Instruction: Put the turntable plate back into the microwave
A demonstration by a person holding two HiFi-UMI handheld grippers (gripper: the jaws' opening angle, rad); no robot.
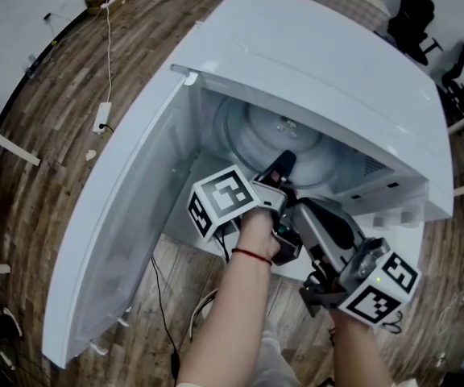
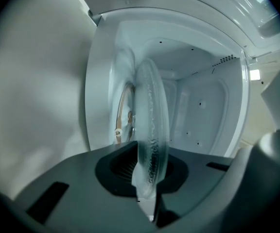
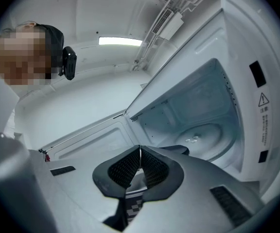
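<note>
The white microwave [image 1: 312,63] stands with its door [image 1: 127,216] swung open to the left. The clear glass turntable plate [image 1: 272,135] lies inside the cavity. My left gripper [image 1: 284,164] reaches into the opening, shut on the plate's near rim. In the left gripper view the plate [image 2: 152,115] shows edge-on between the pads of the left gripper [image 2: 149,178], with the roller ring [image 2: 123,113] beyond it. My right gripper [image 1: 295,216] hangs just outside the opening, below and right of the left one. The right gripper [image 3: 140,161] is shut with nothing in it and faces the plate [image 3: 203,137].
Wood flooring surrounds the microwave. A power strip [image 1: 103,118] with a white cable lies at the upper left, and dark cables [image 1: 163,313] run under the door. Office chairs [image 1: 413,14] stand at the far right. The open door blocks the left side.
</note>
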